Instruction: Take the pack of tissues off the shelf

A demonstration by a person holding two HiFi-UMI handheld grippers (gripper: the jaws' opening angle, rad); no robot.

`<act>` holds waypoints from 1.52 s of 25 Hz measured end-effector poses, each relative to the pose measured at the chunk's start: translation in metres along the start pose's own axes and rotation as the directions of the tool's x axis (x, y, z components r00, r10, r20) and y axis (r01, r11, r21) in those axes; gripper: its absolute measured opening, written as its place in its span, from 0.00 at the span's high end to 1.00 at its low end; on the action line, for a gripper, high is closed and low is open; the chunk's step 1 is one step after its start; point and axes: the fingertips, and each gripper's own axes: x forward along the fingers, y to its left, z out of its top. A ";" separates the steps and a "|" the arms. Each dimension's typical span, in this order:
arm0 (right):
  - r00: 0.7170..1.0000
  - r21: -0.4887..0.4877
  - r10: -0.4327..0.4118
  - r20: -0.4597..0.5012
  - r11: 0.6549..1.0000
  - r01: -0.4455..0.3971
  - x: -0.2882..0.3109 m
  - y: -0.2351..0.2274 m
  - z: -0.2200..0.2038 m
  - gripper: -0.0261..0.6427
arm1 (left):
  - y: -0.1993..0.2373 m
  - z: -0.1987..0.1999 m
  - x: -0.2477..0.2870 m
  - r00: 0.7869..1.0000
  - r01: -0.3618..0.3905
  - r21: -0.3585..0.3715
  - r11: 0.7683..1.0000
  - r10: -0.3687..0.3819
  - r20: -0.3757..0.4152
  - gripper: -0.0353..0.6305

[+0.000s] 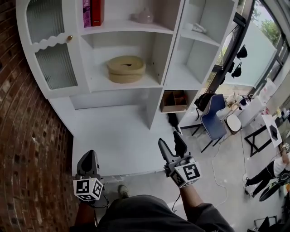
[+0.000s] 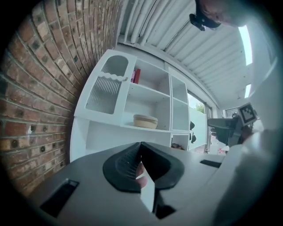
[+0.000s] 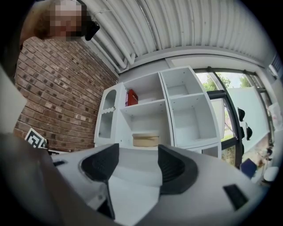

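A small white object (image 1: 197,28), possibly the pack of tissues, lies on the upper right shelf of the white shelf unit (image 1: 156,54); it is too small to tell for sure. My left gripper (image 1: 89,155) hangs low at the left over the white counter's front edge, jaws closed together with nothing between them (image 2: 140,145). To its right my right gripper (image 1: 171,141) stands open and empty (image 3: 138,159), pointing toward the shelves. Both grippers are well short of the shelves. The right gripper (image 2: 226,128) also shows at the right of the left gripper view.
A round tan container (image 1: 126,69) sits on the middle shelf. Red and purple books (image 1: 93,12) stand on the top shelf beside a pink object (image 1: 145,16). A brick wall (image 1: 27,136) runs along the left. A blue chair (image 1: 213,118) and a cardboard box (image 1: 174,100) are at the right.
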 end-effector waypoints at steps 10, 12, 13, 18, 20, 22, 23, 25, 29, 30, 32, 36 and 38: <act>0.999 -0.252 -0.024 -0.036 0.968 0.014 0.106 -0.028 -0.001 0.57 | 0.037 0.010 0.081 0.997 0.073 0.013 0.997 -0.073 -0.015 0.94; 0.999 -0.313 -0.023 -0.039 0.950 0.009 0.126 -0.041 0.002 0.57 | 0.038 0.010 0.089 0.997 0.080 0.013 0.997 -0.079 -0.019 0.94; 0.999 -0.339 -0.021 -0.040 0.941 0.006 0.136 -0.047 0.005 0.57 | 0.038 0.010 0.093 0.997 0.081 0.018 0.997 -0.081 -0.019 0.94; 0.998 -0.451 0.011 -0.055 0.892 -0.034 0.191 -0.070 0.018 0.57 | 0.042 0.020 0.112 0.998 0.056 0.025 0.998 -0.056 0.001 0.94; 0.996 -0.490 0.032 -0.083 0.869 -0.069 0.213 -0.075 0.017 0.57 | 0.041 0.021 0.118 0.999 0.045 0.025 0.999 -0.045 0.001 0.94; 0.992 -0.521 0.051 -0.119 0.847 -0.106 0.238 -0.079 0.013 0.57 | 0.041 0.020 0.123 0.999 0.033 0.027 0.999 -0.033 -0.001 0.94; 0.989 -0.534 0.059 -0.138 0.836 -0.124 0.251 -0.081 0.011 0.57 | 0.041 0.019 0.126 1.000 0.026 0.023 0.999 -0.026 -0.002 0.94; 0.982 -0.560 0.068 -0.173 0.814 -0.155 0.274 -0.083 0.005 0.57 | 0.041 0.017 0.132 1.000 0.015 0.012 1.000 -0.015 -0.005 0.94; 0.974 -0.634 0.061 -0.219 0.749 -0.190 0.309 -0.082 0.001 0.57 | 0.039 0.013 0.141 1.000 -0.002 0.003 1.000 0.002 -0.019 0.94; 0.972 -0.651 0.060 -0.225 0.734 -0.196 0.316 -0.081 0.001 0.57 | 0.039 0.012 0.144 1.000 -0.006 0.003 1.000 0.006 -0.022 0.94; 0.970 -0.677 0.062 -0.236 0.705 -0.210 0.330 -0.079 0.001 0.57 | 0.042 0.011 0.148 0.999 -0.017 0.001 1.000 0.017 -0.027 0.94; 0.963 -0.713 0.070 -0.261 0.659 -0.241 0.352 -0.075 0.000 0.57 | 0.046 0.005 0.154 0.999 -0.031 0.003 1.000 0.031 -0.029 0.94; 0.960 -0.727 0.067 -0.273 0.639 -0.251 0.361 -0.073 -0.002 0.57 | 0.048 0.004 0.156 0.999 -0.038 -0.001 0.999 0.038 -0.030 0.94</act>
